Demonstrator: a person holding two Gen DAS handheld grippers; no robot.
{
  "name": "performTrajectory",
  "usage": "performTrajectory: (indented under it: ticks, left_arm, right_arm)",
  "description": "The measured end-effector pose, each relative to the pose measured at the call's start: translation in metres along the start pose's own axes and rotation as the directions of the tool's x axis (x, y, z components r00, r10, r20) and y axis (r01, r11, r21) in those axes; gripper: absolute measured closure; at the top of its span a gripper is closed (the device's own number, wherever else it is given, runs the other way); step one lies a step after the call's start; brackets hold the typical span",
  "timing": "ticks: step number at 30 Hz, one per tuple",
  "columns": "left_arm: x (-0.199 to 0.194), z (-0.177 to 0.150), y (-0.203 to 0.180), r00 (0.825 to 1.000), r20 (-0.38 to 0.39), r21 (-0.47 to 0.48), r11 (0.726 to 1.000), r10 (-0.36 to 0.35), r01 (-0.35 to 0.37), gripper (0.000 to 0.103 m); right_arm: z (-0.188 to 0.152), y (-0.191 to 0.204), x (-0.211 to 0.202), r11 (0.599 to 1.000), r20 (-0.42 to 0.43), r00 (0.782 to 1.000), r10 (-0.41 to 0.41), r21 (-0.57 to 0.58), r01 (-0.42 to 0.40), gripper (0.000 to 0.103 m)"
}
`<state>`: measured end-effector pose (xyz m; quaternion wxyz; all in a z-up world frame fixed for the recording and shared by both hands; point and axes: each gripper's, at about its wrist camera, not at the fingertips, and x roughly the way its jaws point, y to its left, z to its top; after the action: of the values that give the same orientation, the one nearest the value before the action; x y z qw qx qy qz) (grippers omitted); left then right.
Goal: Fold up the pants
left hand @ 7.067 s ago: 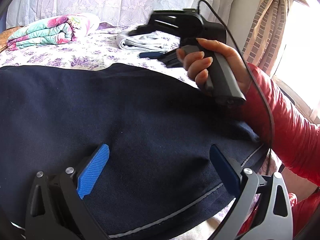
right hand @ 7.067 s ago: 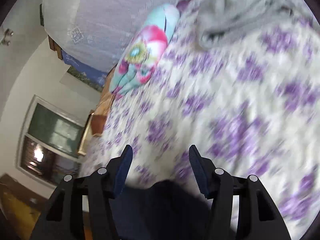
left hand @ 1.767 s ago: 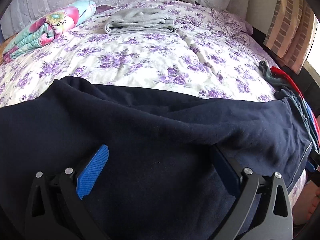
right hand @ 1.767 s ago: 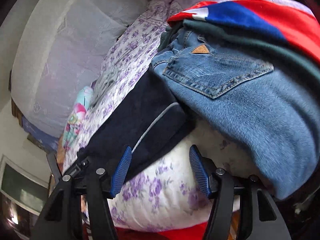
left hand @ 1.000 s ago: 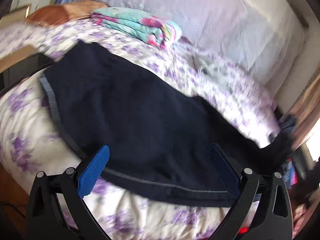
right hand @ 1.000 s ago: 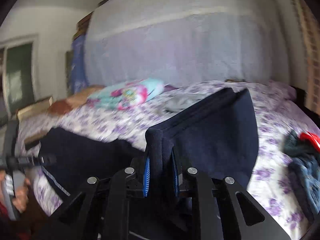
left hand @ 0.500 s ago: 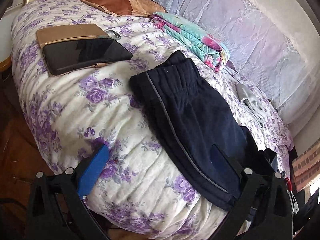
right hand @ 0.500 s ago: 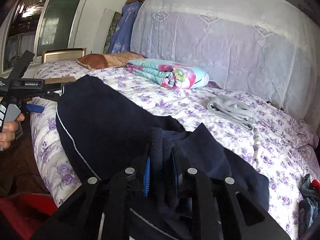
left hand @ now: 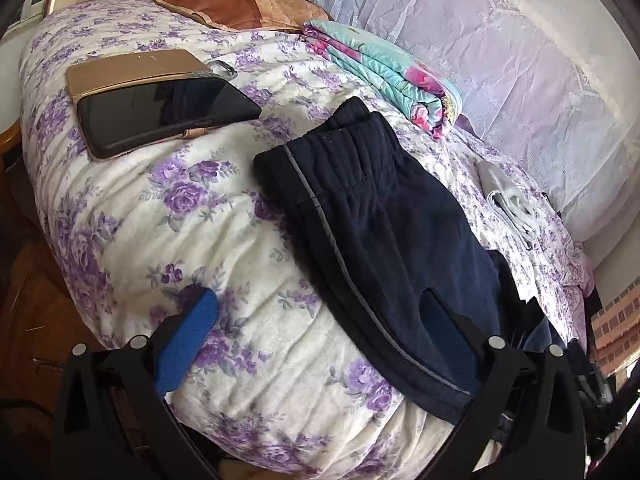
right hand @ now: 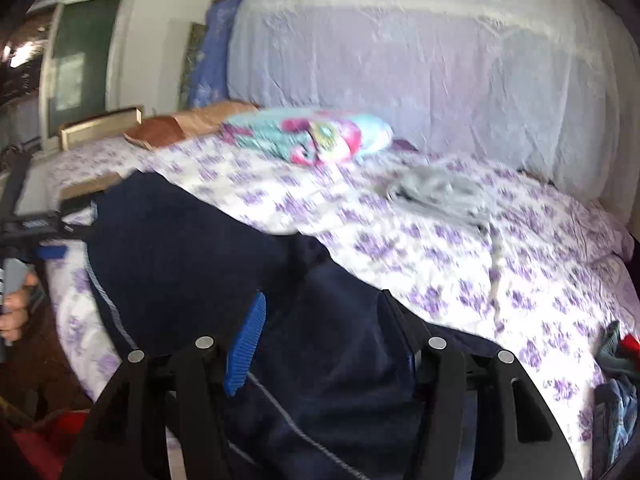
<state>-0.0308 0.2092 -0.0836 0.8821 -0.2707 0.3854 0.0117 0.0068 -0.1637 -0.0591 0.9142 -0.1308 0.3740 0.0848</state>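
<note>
Dark navy pants with a grey side stripe lie along the near edge of a bed with a purple floral cover, waistband toward the far left. The pants also fill the lower middle of the right wrist view, with a folded-over leg end lying under the fingers. My left gripper is open and empty, above the bed edge beside the pants. My right gripper is open, just above the folded-over cloth, holding nothing.
A dark tablet in a tan case lies at the bed's left end. A folded floral blanket, a brown pillow and folded grey cloth lie further back. Jeans and red clothing sit at the right end.
My right gripper, shut on the pants' leg end half a second ago, has opened and let the cloth drop onto the pants. My left gripper stays open and nearly still.
</note>
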Motion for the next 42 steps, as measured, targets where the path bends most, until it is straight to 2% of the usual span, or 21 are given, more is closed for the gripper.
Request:
performTrajectory:
  ticks: [1,4,7,9,11,12,14,16,19,22,23,24,26,29,32,35,36,38,39,41,42]
  left_arm:
    - [0.0,0.002,0.001,1.0,-0.008,-0.009,1.0,-0.012,0.012,0.005]
    - [0.003,0.013,0.008,0.997,-0.041,-0.045,0.997,-0.059,0.057,0.005]
    - [0.01,0.029,0.015,0.992,-0.071,-0.093,0.991,-0.103,0.096,0.005]
    - [0.018,0.038,0.013,0.992,-0.079,-0.085,0.992,-0.101,0.095,0.005]
    - [0.029,0.045,0.009,0.991,-0.088,-0.062,0.994,-0.097,0.092,0.005]
    - [0.037,0.048,0.006,0.991,-0.095,-0.05,0.995,-0.094,0.089,0.005]
    - [0.049,0.05,0.002,0.992,-0.093,-0.046,0.996,-0.081,0.077,0.005]
    - [0.055,0.05,-0.006,0.996,-0.072,-0.039,0.998,-0.051,0.049,0.005]
    - [0.06,0.048,-0.014,0.999,-0.048,-0.023,0.999,-0.025,0.024,0.005]
    - [0.059,0.05,-0.012,0.997,-0.03,-0.042,0.997,-0.067,0.066,0.005]
    - [0.057,0.05,-0.01,0.996,-0.023,-0.059,0.994,-0.092,0.09,0.009]
    - [0.054,0.05,-0.009,0.994,-0.019,-0.07,0.992,-0.104,0.103,0.025]
    - [0.051,0.049,-0.005,0.998,-0.014,-0.085,0.995,-0.06,0.058,0.048]
    - [0.049,0.047,0.002,0.997,-0.001,-0.074,0.994,-0.076,0.075,0.063]
    - [0.041,0.047,0.0,0.996,0.017,-0.047,0.995,-0.088,0.089,0.071]
    - [0.023,0.048,-0.021,0.995,0.07,0.046,0.997,-0.067,0.063,0.075]
    - [0.017,0.049,-0.031,0.994,0.093,0.087,0.995,-0.057,0.049,0.076]
    - [0.002,0.048,-0.055,0.988,0.142,0.162,0.986,-0.053,0.03,0.077]
    - [-0.003,0.048,-0.065,0.986,0.158,0.189,0.982,-0.06,0.029,0.077]
    - [-0.016,0.044,-0.091,0.978,0.191,0.261,0.965,-0.079,0.027,0.078]
    - [-0.021,0.042,-0.102,0.976,0.201,0.292,0.956,-0.086,0.024,0.078]
  right_arm:
    - [-0.008,0.0,0.017,1.0,-0.052,0.998,0.017,-0.004,-0.018,0.041]
    - [-0.004,-0.017,0.008,0.993,-0.031,0.995,0.096,0.073,-0.093,0.036]
    - [-0.01,-0.026,-0.017,0.991,0.088,0.994,0.072,0.11,-0.081,0.033]
    - [-0.014,-0.036,-0.037,0.982,0.163,0.983,0.085,0.153,-0.11,0.03]
    - [-0.017,-0.05,-0.039,0.966,0.187,0.976,0.109,0.212,-0.149,0.026]
    - [-0.019,-0.055,-0.033,0.959,0.162,0.978,0.13,0.229,-0.166,0.025]
    - [-0.025,-0.057,-0.006,0.96,0.069,0.989,0.133,0.24,-0.146,0.025]
    - [-0.033,-0.045,0.008,0.975,0.026,0.994,0.105,0.196,-0.108,0.019]
    - [-0.031,-0.039,0.001,0.98,0.055,0.994,0.097,0.167,-0.105,0.016]
    - [-0.036,-0.046,-0.021,0.971,0.145,0.988,0.06,0.221,-0.091,0.016]
    - [-0.037,-0.05,-0.029,0.967,0.179,0.982,0.06,0.235,-0.102,0.016]
    - [-0.037,-0.053,-0.037,0.962,0.206,0.977,0.061,0.248,-0.112,0.016]
    - [-0.039,-0.059,-0.038,0.958,0.199,0.978,0.056,0.265,-0.109,0.014]
    - [-0.049,-0.066,-0.018,0.95,0.131,0.99,0.048,0.3,-0.085,0.014]
    - [-0.054,-0.071,-0.036,0.937,0.222,0.974,0.034,0.331,-0.108,0.015]
    - [-0.051,-0.079,-0.054,0.931,0.284,0.959,0.018,0.344,-0.119,0.014]
    - [-0.05,-0.08,-0.05,0.934,0.252,0.967,0.027,0.338,-0.114,0.014]
    - [-0.05,-0.074,-0.02,0.956,0.06,0.997,0.037,0.288,-0.053,0.013]
    - [-0.054,-0.064,-0.006,0.977,-0.003,1.0,-0.001,0.214,0.002,0.012]
    - [-0.053,-0.053,-0.007,0.987,0.015,0.999,-0.05,0.155,0.048,0.01]
    - [-0.052,-0.053,-0.012,0.987,0.039,0.999,-0.034,0.155,0.027,0.01]
